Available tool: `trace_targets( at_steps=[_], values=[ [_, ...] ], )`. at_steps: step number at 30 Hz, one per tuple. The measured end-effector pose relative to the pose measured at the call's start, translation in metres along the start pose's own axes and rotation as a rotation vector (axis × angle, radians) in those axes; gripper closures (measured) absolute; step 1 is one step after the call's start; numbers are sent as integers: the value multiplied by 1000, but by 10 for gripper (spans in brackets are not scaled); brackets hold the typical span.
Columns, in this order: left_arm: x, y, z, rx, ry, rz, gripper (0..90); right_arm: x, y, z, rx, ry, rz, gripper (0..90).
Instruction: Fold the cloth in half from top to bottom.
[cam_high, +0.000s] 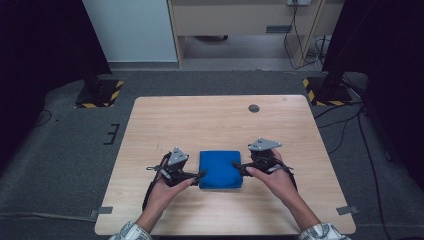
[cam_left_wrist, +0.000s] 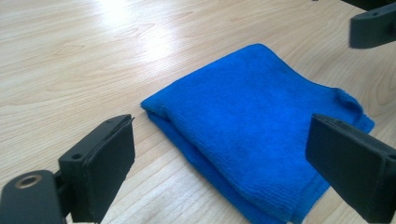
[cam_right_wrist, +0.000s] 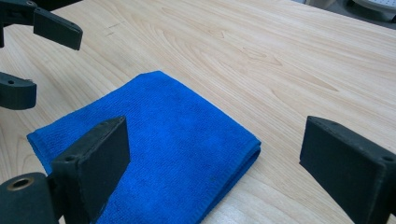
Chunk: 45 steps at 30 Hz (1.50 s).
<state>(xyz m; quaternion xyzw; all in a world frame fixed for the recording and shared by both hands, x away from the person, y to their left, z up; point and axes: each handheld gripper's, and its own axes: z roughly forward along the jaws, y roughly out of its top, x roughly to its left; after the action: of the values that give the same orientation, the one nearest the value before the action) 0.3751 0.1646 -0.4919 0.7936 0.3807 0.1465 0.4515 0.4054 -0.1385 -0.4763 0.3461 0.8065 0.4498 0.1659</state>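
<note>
A folded blue cloth (cam_high: 220, 169) lies flat on the wooden table (cam_high: 215, 120), near its front middle. My left gripper (cam_high: 199, 175) sits at the cloth's left edge and my right gripper (cam_high: 237, 165) at its right edge, both pointing inward. In the left gripper view the cloth (cam_left_wrist: 252, 116) lies ahead of the left gripper (cam_left_wrist: 223, 130), whose jaws stand wide apart with nothing pinched. In the right gripper view the right gripper (cam_right_wrist: 215, 135) is just as wide, with the cloth (cam_right_wrist: 154, 135) below and ahead of its jaws, untouched.
A small dark round cap (cam_high: 254, 108) sits in the tabletop at the far right. Two stands with yellow-and-black striped bases (cam_high: 100, 92) (cam_high: 327, 90) flank the table's far corners. Cables (cam_high: 345, 125) trail over the grey floor on the right.
</note>
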Motion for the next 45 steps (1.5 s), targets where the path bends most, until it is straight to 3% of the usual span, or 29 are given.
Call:
trace_targets(
  at_steps=[16,37,41,45],
  values=[
    [28,-6,-19,-2,44,-29,62,-18,-9,-14,-14,-20,35,85],
    [51,-21,-35,48,80,-31,61,-54,-47,-52,-7,-99,104,84],
    [59,-24,-39,54,93,-47,61,-60,-53,-56,-3,-117,125,85],
    [68,-26,-42,82,116,-35,61,-72,-62,-59,15,-146,141,85]
  ],
)
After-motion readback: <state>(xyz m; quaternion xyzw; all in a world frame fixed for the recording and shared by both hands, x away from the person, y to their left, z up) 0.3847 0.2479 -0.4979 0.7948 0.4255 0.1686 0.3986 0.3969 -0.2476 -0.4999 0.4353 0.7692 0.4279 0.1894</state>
